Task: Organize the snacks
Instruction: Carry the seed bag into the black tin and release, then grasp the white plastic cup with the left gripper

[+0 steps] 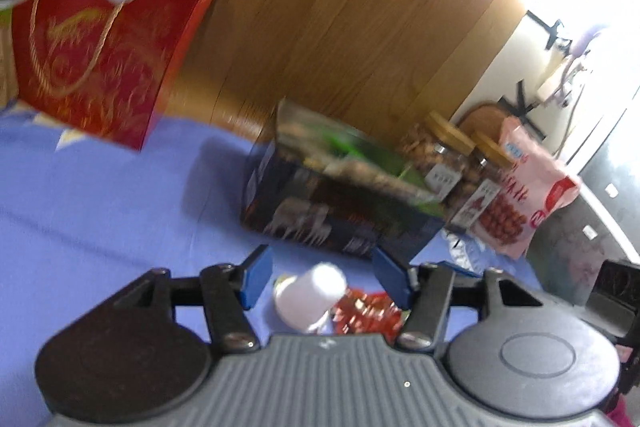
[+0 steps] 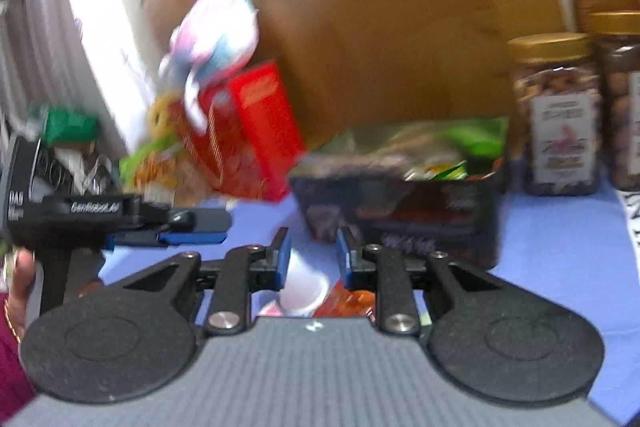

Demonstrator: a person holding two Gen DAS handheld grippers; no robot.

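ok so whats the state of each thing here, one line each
left gripper: open, nothing between its fingers
right gripper: open, over the white cup
white cup: lying on its side on the blue cloth
dark snack box: open at the top, packets inside
nut jars: upright, lids on
red gift bag: standing, a plush toy on top

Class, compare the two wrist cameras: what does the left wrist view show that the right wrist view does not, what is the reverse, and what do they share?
Only the left wrist view shows the pink snack bag beside the jars and the foil packet behind the box.

Only the right wrist view shows the left gripper from the side and a green packet at far left.

Both show the dark snack box holding packets, two gold-lidded nut jars, the red gift bag, a white cup, red wrapped candy, and the blue cloth.
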